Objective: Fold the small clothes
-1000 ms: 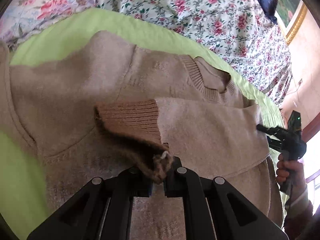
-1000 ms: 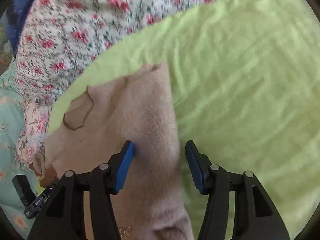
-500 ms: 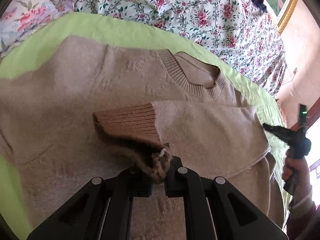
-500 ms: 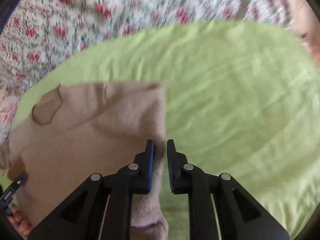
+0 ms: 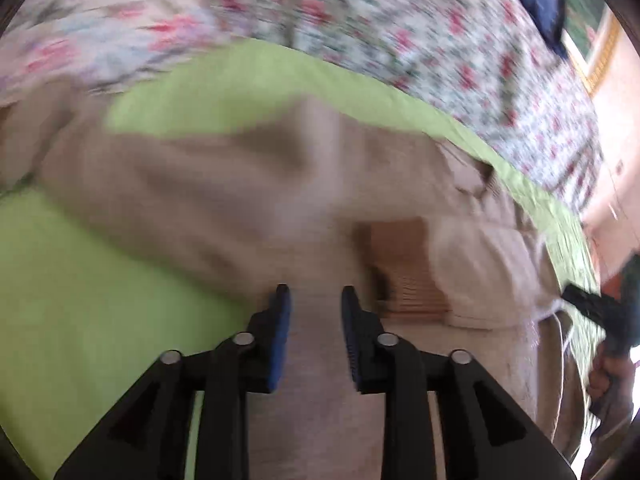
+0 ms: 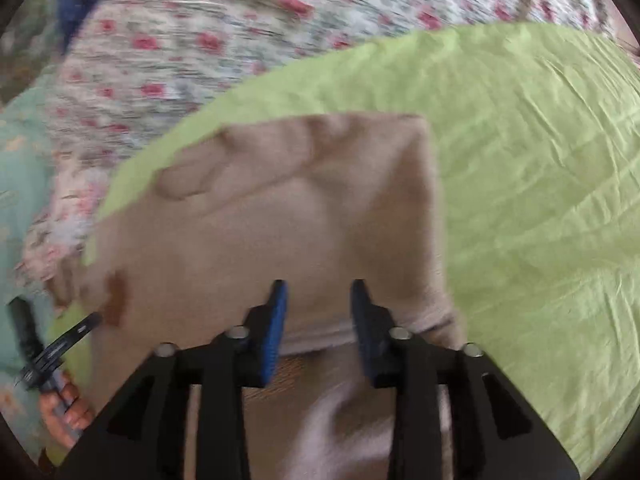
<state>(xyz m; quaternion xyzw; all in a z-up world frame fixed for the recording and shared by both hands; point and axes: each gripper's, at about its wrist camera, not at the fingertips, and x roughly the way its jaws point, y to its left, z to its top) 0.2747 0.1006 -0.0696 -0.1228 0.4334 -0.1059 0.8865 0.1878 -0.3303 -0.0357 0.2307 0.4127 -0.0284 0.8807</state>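
Observation:
A small beige knit sweater (image 5: 248, 200) lies on a lime green sheet (image 5: 80, 280), with one sleeve folded across its body and the ribbed cuff (image 5: 404, 276) lying flat. My left gripper (image 5: 312, 300) is open and empty just above the sweater's body, left of the cuff. My right gripper (image 6: 318, 296) is open and empty over the sweater (image 6: 280, 208) near its folded right edge. Both views are blurred by motion. Each gripper shows at the edge of the other's view: the right one (image 5: 592, 304) and the left one (image 6: 84, 326).
The green sheet (image 6: 540, 200) lies over a floral bedspread (image 5: 400, 32). A dark blue item (image 5: 536, 0) lies at the far end of the bed. A framed picture and a pale wall stand at the far right of the left wrist view.
My left gripper has let go of the sleeve cuff, opened and shifted left; the cuff now lies flat. My right gripper, shut on the sweater's edge half a second ago, has opened.

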